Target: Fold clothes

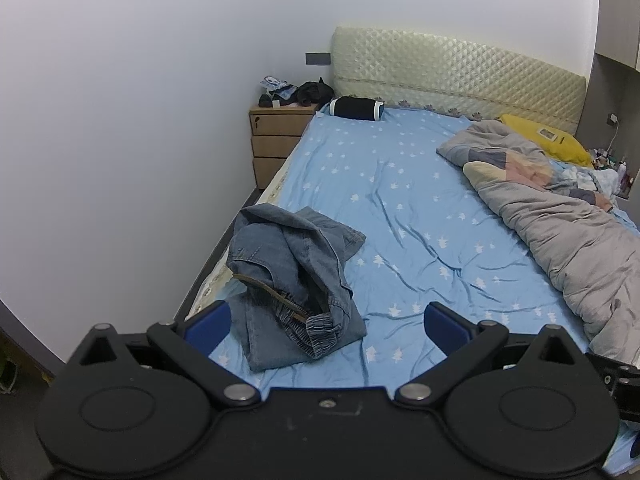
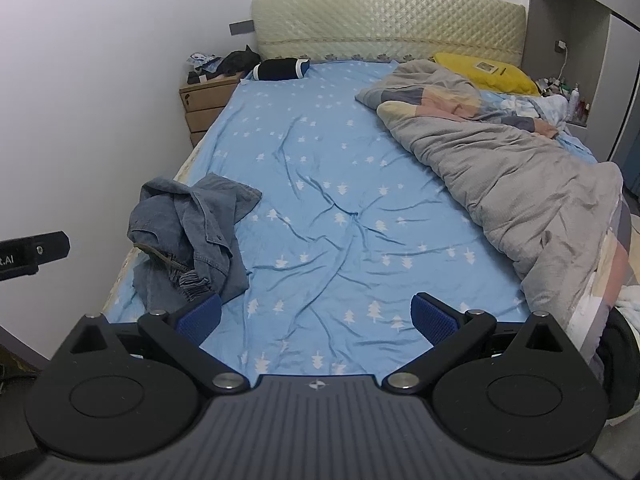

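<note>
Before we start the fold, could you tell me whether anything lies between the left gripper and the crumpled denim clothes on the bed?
Nothing visible does. The left gripper is open just short of the denim clothes, with only bare blue sheet between. The grey quilt lies apart, along the bed's right side.

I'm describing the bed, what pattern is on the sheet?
Light blue sheet with small white tree shapes, clearest in the right wrist view.

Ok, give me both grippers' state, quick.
Left gripper: open, holding nothing, above the denim clothes.
Right gripper: open, holding nothing, over the blue sheet.
</note>
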Demonstrator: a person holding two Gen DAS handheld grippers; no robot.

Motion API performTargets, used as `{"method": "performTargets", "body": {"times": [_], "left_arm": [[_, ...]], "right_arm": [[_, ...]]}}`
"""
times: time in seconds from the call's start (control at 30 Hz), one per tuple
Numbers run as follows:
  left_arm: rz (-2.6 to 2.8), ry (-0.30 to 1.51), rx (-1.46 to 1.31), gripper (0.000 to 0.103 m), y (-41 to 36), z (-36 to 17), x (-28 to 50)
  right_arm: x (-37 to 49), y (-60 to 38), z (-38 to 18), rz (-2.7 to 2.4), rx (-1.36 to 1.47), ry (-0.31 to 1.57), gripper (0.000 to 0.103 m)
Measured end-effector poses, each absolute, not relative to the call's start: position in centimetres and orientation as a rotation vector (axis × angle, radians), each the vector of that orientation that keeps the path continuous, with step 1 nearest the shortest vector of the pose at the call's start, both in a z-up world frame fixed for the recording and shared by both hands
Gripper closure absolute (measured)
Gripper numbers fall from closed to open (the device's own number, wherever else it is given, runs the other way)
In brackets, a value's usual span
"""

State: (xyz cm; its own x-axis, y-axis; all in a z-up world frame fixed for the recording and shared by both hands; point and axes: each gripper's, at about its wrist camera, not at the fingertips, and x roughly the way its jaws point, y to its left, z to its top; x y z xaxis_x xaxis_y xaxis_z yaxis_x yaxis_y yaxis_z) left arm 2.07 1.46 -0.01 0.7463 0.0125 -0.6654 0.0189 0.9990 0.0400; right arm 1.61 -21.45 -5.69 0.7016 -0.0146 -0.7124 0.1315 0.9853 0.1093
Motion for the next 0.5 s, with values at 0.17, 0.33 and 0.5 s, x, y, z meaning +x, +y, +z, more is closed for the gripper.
{"method": "performTargets", "body": {"times": [0.17, 0.33, 0.5], "left_arm": [[-0.028, 0.731, 0.062, 0.0, 0.4, -0.3, 2.0], [-0.041, 0.732, 0.069, 0.0, 0.1, -0.3, 2.0], [-0.042, 0.738, 0.075, 0.0, 0.0, -0.4, 2.3]], "right_arm": [[1.8, -22.0, -5.8, -0.091, 0.174, 0.791, 0.001], [1.9, -22.2, -5.7, -0.091, 0.179, 0.79, 0.001], [1.8, -22.4, -5.6, -0.087, 0.187, 0.787, 0.001]]}}
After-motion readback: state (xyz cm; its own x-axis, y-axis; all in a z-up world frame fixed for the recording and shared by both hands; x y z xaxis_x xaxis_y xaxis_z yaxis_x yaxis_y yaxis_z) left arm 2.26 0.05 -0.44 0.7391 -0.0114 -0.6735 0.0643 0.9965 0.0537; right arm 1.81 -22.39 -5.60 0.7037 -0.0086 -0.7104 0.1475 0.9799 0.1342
